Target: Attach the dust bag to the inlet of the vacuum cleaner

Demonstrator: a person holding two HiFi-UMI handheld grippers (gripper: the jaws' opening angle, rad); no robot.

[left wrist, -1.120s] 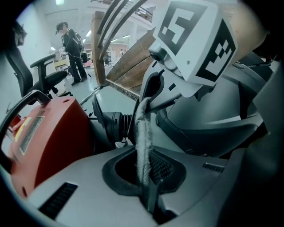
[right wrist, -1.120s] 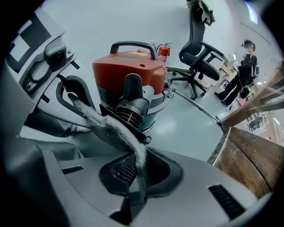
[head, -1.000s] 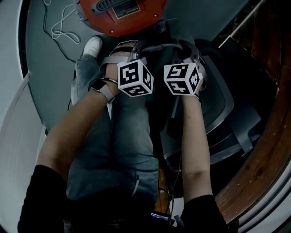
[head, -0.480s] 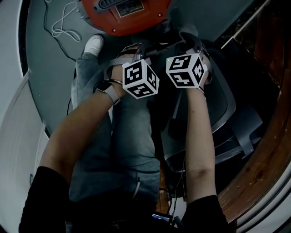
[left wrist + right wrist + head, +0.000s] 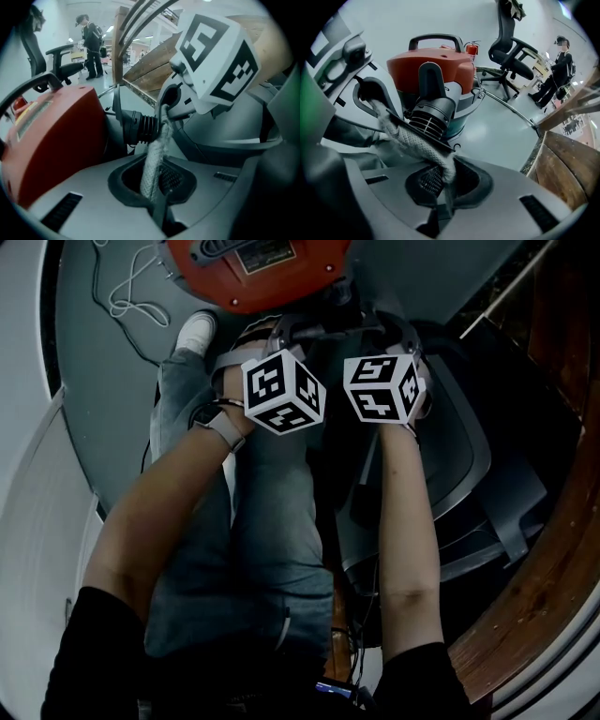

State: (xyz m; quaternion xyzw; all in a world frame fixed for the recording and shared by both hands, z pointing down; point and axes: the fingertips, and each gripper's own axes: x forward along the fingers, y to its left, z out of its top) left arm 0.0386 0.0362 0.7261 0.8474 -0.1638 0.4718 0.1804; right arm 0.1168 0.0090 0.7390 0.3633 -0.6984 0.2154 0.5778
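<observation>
Our left tool and right tool both pinch the dust bag, stretched crosswise just before the inlet.

The vacuum cleaner has an orange-red body with a black handle. The dust bag is off-white with a woven, net-like pattern. The left gripper and right gripper are plain grey, and their cubes are white with black square markers. The floor is grey-green, the jeans faded blue, and the cord white.
</observation>
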